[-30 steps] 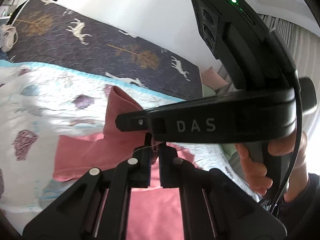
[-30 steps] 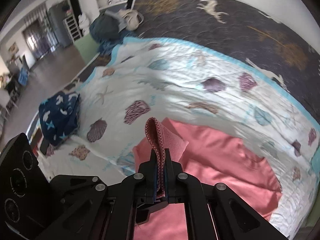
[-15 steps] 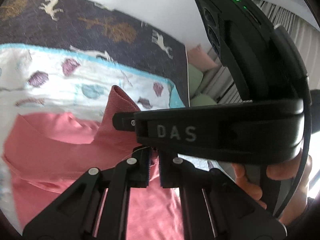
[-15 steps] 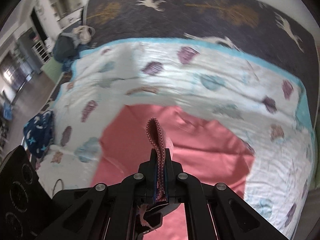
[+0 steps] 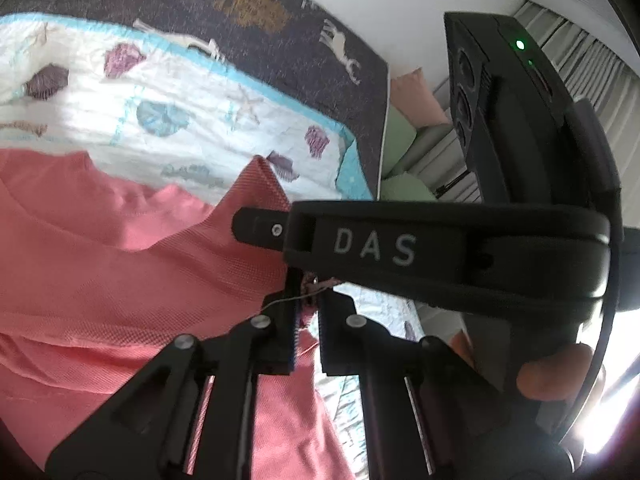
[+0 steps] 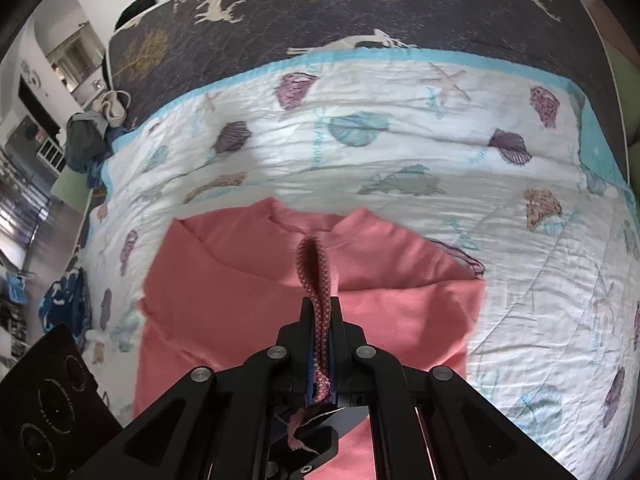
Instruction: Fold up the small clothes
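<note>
A salmon-pink garment (image 6: 248, 280) lies on a white quilt (image 6: 400, 152) printed with purple and teal seashells, edged in turquoise. Beyond it, a dark bedspread (image 6: 320, 8) carries white deer and golden trees.

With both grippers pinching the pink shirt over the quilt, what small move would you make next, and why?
Probably lower both corners onto the pink shirt and let go. The right gripper pinches a fold of fabric, the left gripper has cloth between its fingers, and the carried edge already hangs over the spread part.
</note>
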A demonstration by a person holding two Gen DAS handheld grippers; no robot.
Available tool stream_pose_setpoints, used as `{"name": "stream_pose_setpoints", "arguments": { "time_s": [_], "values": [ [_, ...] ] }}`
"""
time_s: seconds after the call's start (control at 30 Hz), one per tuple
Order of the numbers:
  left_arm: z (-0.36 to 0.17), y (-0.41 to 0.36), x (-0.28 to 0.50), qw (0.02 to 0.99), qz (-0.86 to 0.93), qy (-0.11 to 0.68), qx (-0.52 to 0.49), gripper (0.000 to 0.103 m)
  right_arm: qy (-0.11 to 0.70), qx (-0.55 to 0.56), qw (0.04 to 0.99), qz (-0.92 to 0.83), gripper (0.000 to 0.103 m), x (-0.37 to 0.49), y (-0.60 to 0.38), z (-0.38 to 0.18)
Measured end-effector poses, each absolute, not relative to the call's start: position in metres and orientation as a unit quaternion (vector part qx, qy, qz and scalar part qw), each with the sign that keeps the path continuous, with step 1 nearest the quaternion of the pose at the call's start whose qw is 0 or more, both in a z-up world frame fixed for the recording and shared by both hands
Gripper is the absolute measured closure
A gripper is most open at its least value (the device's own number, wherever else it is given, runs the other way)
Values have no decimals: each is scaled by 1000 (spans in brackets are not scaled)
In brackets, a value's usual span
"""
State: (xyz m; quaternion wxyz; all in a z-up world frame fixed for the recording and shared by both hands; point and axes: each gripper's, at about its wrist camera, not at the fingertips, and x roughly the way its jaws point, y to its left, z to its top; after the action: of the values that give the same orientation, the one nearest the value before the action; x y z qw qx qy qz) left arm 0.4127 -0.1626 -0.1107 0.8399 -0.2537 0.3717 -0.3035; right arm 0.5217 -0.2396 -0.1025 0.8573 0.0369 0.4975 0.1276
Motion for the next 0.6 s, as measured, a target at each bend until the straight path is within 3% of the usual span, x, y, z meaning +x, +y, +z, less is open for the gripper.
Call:
{"name": "stream_pose_setpoints", "arguments": {
  "time_s": [0.03,0.13,0.27,0.4,0.6],
  "values": [
    [-116,-165,416,831,-311,380,-260,80,503,46,854,127,99,524,-245,-111],
    [-134,-165,416,816,-314,406,-266,61,517,60,846,113,99,530,-259,-135],
    [-143,-157,412,810,-325,417,-254,57,533,71,838,92,99,534,-275,-163],
    [-138,-127,400,818,-326,411,-236,43,545,65,834,64,98,535,-288,-187],
    [-128,-62,391,856,-281,376,-219,39,523,-82,848,-7,74,520,-266,-190]
  ]
}}
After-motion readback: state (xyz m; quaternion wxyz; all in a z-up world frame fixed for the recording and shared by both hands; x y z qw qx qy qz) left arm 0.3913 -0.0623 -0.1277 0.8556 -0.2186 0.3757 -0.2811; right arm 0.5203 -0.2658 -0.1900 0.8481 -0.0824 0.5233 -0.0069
